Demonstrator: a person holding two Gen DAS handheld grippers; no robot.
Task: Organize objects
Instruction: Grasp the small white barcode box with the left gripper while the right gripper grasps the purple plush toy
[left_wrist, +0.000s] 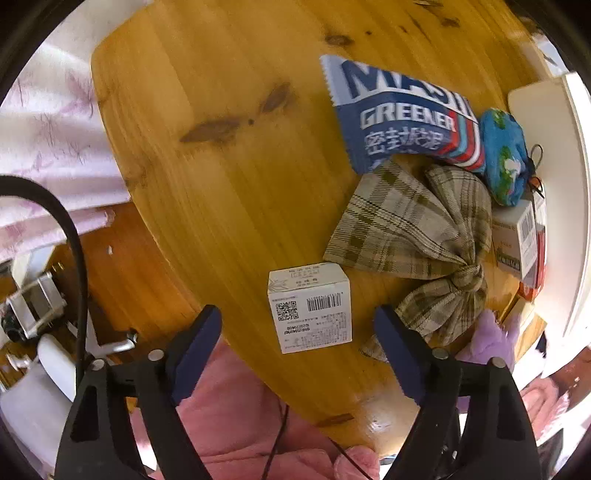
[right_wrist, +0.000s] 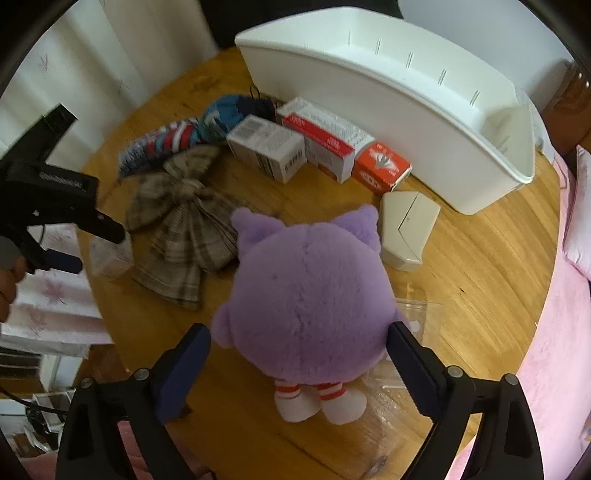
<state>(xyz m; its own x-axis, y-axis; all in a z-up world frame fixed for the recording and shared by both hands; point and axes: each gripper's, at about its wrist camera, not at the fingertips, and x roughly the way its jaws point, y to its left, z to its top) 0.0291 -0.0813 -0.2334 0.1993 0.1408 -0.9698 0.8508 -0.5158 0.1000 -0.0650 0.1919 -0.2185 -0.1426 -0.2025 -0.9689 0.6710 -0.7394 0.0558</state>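
Right wrist view alone showing white bin (right_wrist: 461, 122); right gripper (right_wrist: 299, 363) gaping, straddling purple plush toy (right_wrist: 310, 299). Left gripper (left_wrist: 297, 334) hanging unclenched above small box (left_wrist: 312, 308), near table (left_wrist: 221, 184) edge.

Both my tongs point steeply down. Left tongs (left_wrist: 297, 334): jaws apart, blue pads (left_wrist: 397, 350) clear on both sides, nothing pressed between them. Right tongs (right_wrist: 299, 354): jaws spread wide, pads (right_wrist: 412, 363) not pressing anything. From the right wrist view I see the left tongs' black body at far left with a hand (right_wrist: 7, 284) gripping its handle.
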